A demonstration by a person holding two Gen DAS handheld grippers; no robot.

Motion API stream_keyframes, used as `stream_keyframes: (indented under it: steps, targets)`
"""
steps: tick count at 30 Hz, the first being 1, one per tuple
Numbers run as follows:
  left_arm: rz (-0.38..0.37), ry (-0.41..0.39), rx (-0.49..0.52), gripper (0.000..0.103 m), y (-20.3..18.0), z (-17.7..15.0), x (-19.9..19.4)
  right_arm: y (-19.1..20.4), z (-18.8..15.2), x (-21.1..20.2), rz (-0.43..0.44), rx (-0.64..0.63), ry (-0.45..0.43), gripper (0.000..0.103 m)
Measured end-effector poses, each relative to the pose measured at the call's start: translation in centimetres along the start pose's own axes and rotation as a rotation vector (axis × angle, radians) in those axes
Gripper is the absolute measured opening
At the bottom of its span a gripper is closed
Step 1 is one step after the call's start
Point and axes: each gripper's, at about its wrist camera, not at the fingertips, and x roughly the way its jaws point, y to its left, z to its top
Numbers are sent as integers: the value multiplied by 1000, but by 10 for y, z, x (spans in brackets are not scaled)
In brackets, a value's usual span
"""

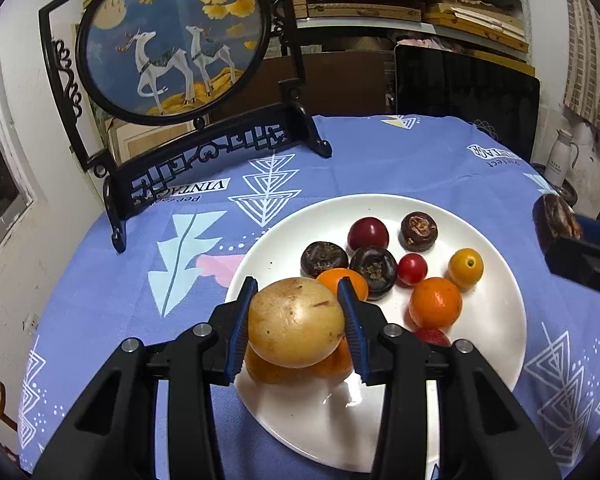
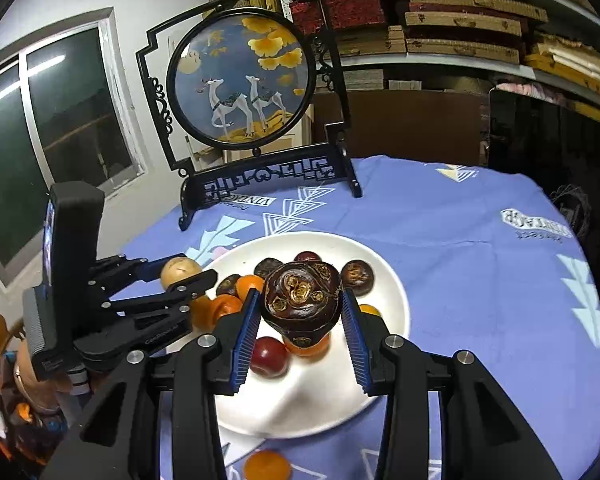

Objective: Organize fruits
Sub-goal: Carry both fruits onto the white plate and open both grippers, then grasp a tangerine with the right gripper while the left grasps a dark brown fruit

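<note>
A white plate (image 1: 496,312) on the blue cloth holds several small fruits: dark brown ones (image 1: 419,231), a dark red plum (image 1: 368,233), a cherry tomato (image 1: 412,269), a kumquat (image 1: 465,267) and oranges (image 1: 435,302). My left gripper (image 1: 298,322) is shut on a yellow-brown round fruit (image 1: 296,322), held above the plate's near-left part. My right gripper (image 2: 300,312) is shut on a dark brown fruit (image 2: 302,300), held above the plate (image 2: 396,312); it also shows at the right edge of the left wrist view (image 1: 556,224). One orange fruit (image 2: 266,465) lies on the cloth in front of the plate.
A black-framed round deer picture on a stand (image 1: 172,40) stands at the table's back left. A dark screen (image 1: 464,96) stands behind the table. Shelves of boxes (image 2: 460,20) fill the back wall. A window (image 2: 52,120) is at the left.
</note>
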Motion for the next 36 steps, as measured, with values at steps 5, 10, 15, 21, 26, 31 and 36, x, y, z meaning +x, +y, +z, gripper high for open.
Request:
stream_keyframes:
  steps: [5,10,15,21,26,31,36]
  targets:
    - [4,28,46,40,-3,2,10,-3,1,20,-22,-2,50,41]
    - [3,15,87,41,-13,5,12,-4,2,41,-34,17,75,41]
    - [-35,5,40,41,-9,0,14,-12,-2,40,-21,63,38,41]
    - [-37,15,29,41,-12,-5,23,-20,-10,52,-28,109,31,41]
    - [-34,16,37,41,-14,-5,25,-21,-12,60,-37,102,29,42]
    - [-9,-5,11,65,-11,-5,26,-24,-11,50,-82,111,-38,86]
    - [0,-84,12,86,-7,-5,12,-26,-10,38,-64,114,-90,86]
